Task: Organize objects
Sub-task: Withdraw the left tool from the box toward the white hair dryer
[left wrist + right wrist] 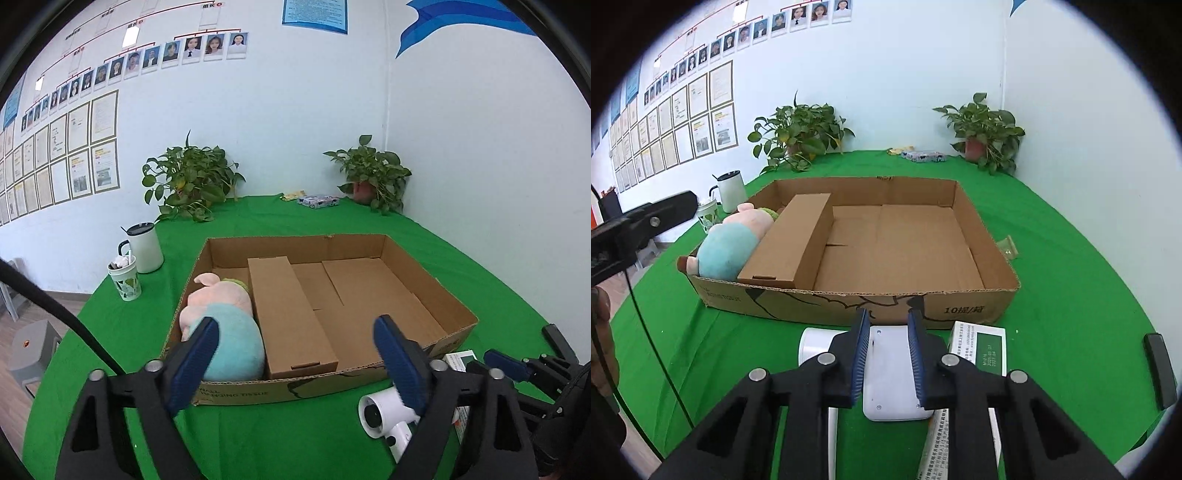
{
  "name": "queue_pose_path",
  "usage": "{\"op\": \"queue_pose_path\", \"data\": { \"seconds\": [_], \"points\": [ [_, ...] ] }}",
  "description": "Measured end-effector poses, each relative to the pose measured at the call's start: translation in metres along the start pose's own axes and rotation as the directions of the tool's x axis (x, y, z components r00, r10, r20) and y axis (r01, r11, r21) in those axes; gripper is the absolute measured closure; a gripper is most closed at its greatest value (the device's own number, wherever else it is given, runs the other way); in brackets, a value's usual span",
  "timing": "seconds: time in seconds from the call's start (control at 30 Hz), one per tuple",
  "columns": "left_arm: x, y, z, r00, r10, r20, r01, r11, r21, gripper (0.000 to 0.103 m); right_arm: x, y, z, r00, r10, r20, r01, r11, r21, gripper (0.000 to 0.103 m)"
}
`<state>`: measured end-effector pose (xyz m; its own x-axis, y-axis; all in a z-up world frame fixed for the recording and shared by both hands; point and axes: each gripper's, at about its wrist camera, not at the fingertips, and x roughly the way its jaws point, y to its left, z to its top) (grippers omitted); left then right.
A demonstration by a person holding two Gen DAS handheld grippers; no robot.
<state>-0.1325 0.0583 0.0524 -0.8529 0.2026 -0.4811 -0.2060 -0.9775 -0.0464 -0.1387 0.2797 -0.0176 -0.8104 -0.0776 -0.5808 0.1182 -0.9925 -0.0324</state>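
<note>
Flat white device (892, 373) lies on the green worktop (1071, 258) right between the blue pads (861, 354) of the right hand-held gripper (888, 363); jaws drawn close w/ the pads at its two sides, but can't tell if they actually press on it. No earlier frame, only this moment. Just left of that gripper is a white hair dryer (816, 343), just right a green-and-white small box (979, 349), and another printed pack pokes out under the right finger. Straight ahead of both grippers sits the open cardboard tray (967, 306), holding a plush pig (729, 245) in its left end and a closed long carton (792, 243) beside the pig; rest of tray floor bare. Left wrist view: left hand-held gripper (299, 363) w/ jaws wide apart, nothing between them, hovering before the tray's near wall (240, 391); dryer (380, 417) shows nose-on behind its right finger, and the right gripper appears only as a blue pad at far right. Device not seen in that view. Right wrist view alone shows a small tan scrap (1008, 247) right of the tray and a dark object (1158, 369) at the worktop's right edge. Both show a white mug (146, 245), patterned cup (125, 280), two potted plants (192, 177) and a tissue pack (317, 201) far back.
</note>
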Motion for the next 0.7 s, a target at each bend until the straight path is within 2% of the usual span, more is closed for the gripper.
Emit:
{"op": "queue_pose_path", "data": {
  "seconds": [0.03, 0.07, 0.1, 0.13, 0.2, 0.23, 0.27, 0.33, 0.47, 0.7],
  "points": [
    [0.002, -0.001, -0.001, 1.0, -0.01, -0.011, 0.01, 1.0, 0.007, 0.051, -0.003, 0.0, 0.0, 1.0, -0.01, 0.016, 0.01, 1.0, -0.004, 0.054],
    [0.002, -0.004, -0.001, 0.999, -0.037, -0.021, 0.038, 0.999, 0.014, 0.072, -0.006, 0.0, -0.001, 0.999, -0.016, 0.04, 0.016, 1.0, -0.005, 0.022],
    [0.002, -0.005, -0.002, 0.997, -0.069, -0.025, 0.069, 0.998, 0.014, 0.076, -0.009, 0.0, -0.002, 0.997, -0.026, 0.073, 0.026, 1.0, -0.005, 0.017],
    [-0.001, -0.007, -0.003, 0.995, -0.094, -0.015, 0.094, 0.995, 0.009, 0.076, -0.011, 0.0, -0.003, 0.995, -0.035, 0.089, 0.036, 0.999, -0.011, 0.017],
    [-0.008, -0.01, -0.005, 0.998, -0.069, 0.009, 0.068, 0.998, 0.012, 0.059, -0.013, -0.001, -0.003, 0.994, -0.026, 0.101, 0.028, 0.999, -0.017, 0.017],
    [-0.011, -0.011, -0.005, 0.999, -0.045, 0.011, 0.044, 0.999, 0.014, 0.024, -0.014, -0.002, -0.003, 0.994, -0.016, 0.104, 0.017, 1.0, -0.013, 0.017],
    [-0.014, -0.011, -0.006, 0.999, -0.03, 0.021, 0.029, 1.0, 0.007, 0.0, -0.015, -0.003, -0.004, 0.994, -0.008, 0.108, 0.009, 1.0, -0.011, 0.017],
    [-0.023, -0.01, -0.007, 0.998, -0.013, 0.055, 0.014, 1.0, -0.007, 0.001, -0.018, -0.003, -0.005, 0.993, 0.006, 0.119, -0.004, 1.0, -0.017, 0.016],
    [-0.031, -0.01, -0.009, 0.998, 0.033, 0.055, -0.033, 0.999, 0.017, 0.001, -0.019, -0.004, -0.006, 0.994, 0.02, 0.11, -0.019, 1.0, -0.016, 0.016],
    [-0.025, 0.005, -0.019, 1.0, 0.028, 0.001, -0.028, 0.999, -0.017, 0.001, -0.023, -0.003, -0.017, 0.993, 0.076, 0.092, -0.075, 0.997, -0.014, 0.016]
  ]
}}
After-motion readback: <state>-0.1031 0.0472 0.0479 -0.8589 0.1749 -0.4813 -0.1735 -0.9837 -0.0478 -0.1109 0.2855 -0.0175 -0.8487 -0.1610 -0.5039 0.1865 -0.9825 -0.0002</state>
